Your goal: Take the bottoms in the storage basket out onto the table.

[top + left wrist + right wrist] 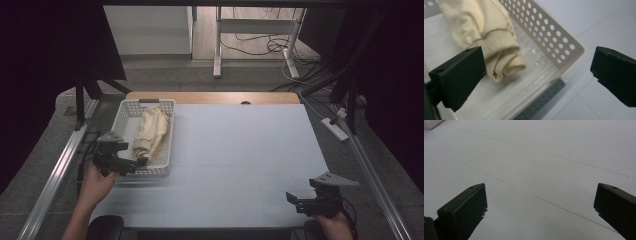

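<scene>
A cream-coloured garment point(151, 131) lies bundled in a white perforated basket point(168, 131) at the table's left. Its ribbed cuff point(504, 56) rests on the basket floor close to the near corner. My left gripper point(135, 163) hovers at the basket's near edge, open, its jaws set wide on either side of that corner point(574, 50) and nothing held between them. My right gripper point(295, 198) sits open low over the bare white table point(544, 170) at the near right, holding nothing.
The basket point(554, 32) has a grey handle strip point(541, 100) on its near rim. A wooden strip point(215, 97) runs along the table's far edge. Metal rails point(55, 175) flank the table; cables and a power strip point(335, 127) lie on the floor beyond.
</scene>
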`<state>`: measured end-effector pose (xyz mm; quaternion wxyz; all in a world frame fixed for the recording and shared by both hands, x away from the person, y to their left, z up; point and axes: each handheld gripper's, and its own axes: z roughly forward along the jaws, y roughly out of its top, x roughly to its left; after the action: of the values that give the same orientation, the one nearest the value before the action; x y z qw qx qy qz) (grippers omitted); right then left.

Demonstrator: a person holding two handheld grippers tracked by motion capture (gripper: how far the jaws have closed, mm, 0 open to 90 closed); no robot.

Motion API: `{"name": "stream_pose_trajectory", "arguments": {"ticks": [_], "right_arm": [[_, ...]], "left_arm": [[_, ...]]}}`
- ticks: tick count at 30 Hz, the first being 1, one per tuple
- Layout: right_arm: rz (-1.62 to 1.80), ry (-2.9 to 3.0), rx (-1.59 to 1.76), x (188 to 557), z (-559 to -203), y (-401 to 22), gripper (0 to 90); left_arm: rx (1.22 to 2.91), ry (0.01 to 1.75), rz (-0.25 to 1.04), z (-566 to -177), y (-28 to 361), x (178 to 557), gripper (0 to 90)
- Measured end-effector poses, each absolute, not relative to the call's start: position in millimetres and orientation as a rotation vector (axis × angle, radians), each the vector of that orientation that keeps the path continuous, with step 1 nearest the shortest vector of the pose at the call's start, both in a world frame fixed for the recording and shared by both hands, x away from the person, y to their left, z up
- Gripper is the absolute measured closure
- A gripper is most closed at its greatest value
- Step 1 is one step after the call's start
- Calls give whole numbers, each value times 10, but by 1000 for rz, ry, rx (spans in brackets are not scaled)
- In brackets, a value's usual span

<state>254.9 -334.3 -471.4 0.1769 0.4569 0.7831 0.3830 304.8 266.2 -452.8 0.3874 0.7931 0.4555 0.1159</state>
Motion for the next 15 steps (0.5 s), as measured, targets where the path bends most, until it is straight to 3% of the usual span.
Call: {"name": "stream_pose_trajectory", "arguments": {"ticks": [15], "right_arm": [[1084,2222,1298,2554,-4715,-3343,0]], "left_arm": [[1977,1252,293,-4536,2738,3271,0]]}}
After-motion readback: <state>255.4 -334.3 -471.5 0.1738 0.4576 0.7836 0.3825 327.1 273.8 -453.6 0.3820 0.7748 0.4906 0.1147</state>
